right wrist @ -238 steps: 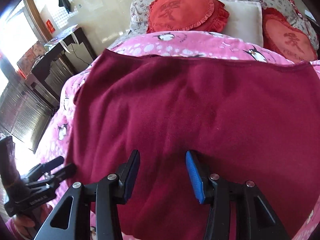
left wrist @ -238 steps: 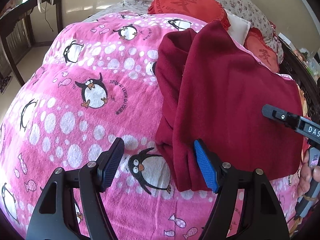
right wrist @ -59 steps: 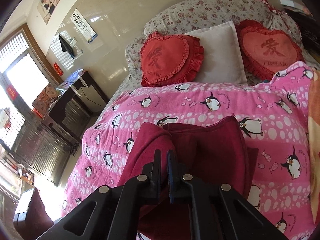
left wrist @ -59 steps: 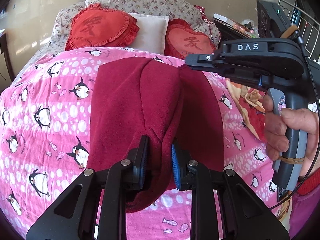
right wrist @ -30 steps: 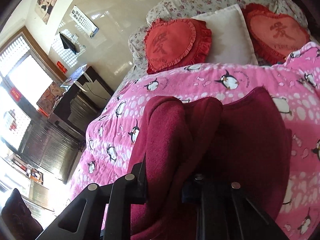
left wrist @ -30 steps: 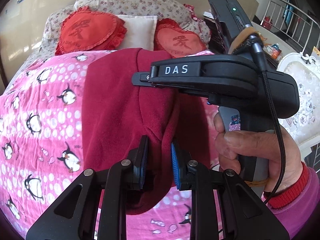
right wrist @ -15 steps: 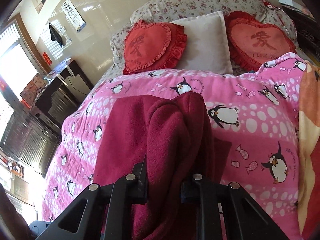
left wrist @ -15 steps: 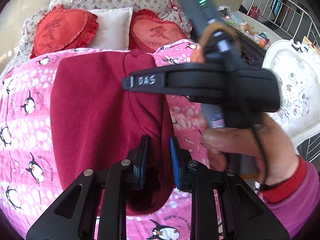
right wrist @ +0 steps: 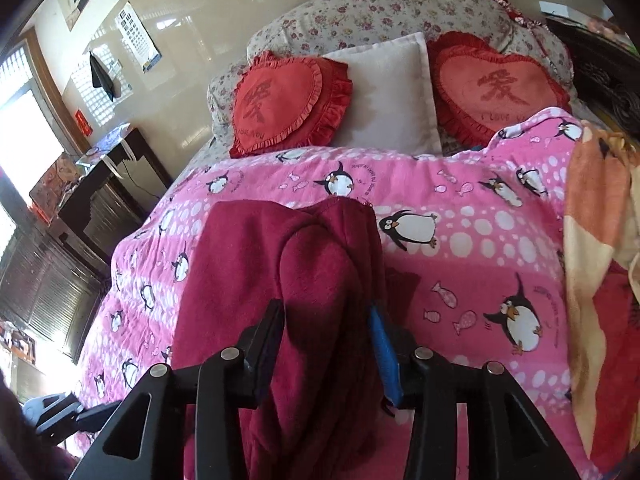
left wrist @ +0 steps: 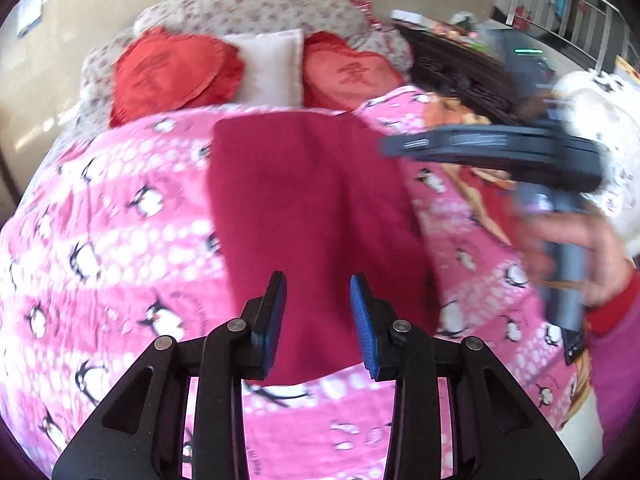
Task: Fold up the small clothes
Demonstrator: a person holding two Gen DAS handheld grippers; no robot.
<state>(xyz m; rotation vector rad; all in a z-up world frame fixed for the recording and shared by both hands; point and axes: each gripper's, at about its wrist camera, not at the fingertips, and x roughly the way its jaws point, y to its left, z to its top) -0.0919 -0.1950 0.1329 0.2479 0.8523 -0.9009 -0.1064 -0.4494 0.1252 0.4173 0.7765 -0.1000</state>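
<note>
While folded, garment (left wrist: 312, 216) on bedspread (left wrist: 100, 240)

left heart pillow (right wrist: 286, 104): a big dark red Chinese sign in the middle, small words "LOVE YOU" under it.
right heart pillow (right wrist: 498, 88): a big Chinese sign, small words "I LOVE YOU" below.
pink penguin blanket (right wrist: 460, 240): tiny curved writing beside the penguins, too small to read.
wall chart (right wrist: 138, 38): upper left, rows of marks, too small to read.
</note>
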